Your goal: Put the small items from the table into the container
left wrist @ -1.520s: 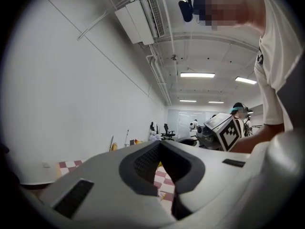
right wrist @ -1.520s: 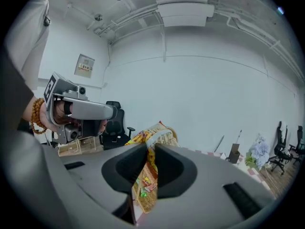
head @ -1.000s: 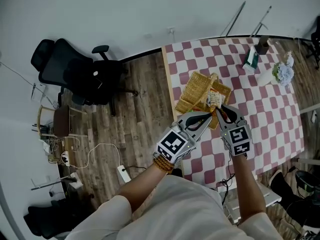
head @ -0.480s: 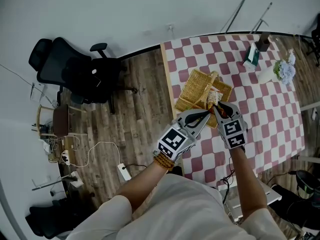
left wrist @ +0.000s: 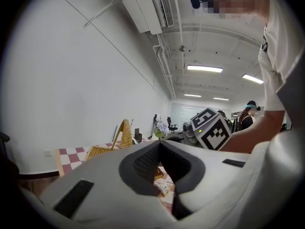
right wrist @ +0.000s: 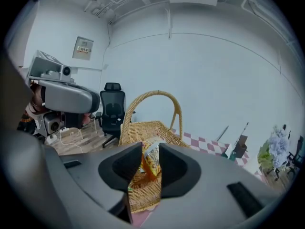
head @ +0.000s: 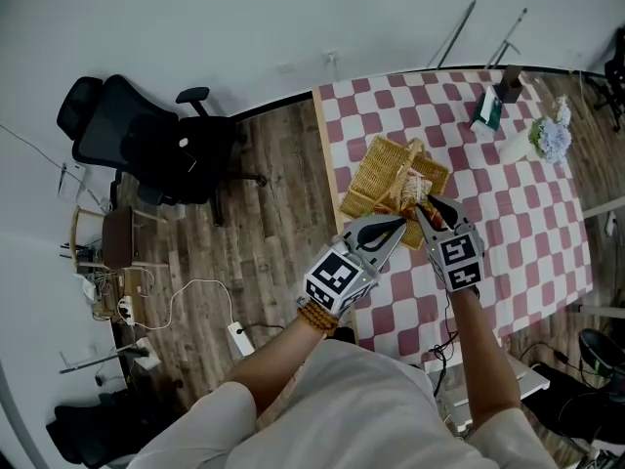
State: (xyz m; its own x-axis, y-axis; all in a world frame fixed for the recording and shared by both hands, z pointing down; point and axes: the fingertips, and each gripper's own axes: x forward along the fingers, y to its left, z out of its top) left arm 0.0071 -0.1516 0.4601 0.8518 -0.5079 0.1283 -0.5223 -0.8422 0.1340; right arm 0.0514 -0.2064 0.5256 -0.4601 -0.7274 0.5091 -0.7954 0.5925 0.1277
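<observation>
Two grippers meet at the near edge of the bench (head: pixel 518 223) as the right gripper (right wrist: pixel 150 149) — clamped on a snack packet (right wrist: pixel 148 161) a second ago — opens its jaws over the wicker basket (right wrist: pixel 145 131), the packet now loose between the pads, so this item looks all but delivered. The right hand tilts down toward the basket; the left gripper (head: pixel 398 227) sits level just beside it — jaws together, empty.

Right tool (head: pixel 426 208) opening, packet (right wrist: pixel 147 165) between jaws
</observation>
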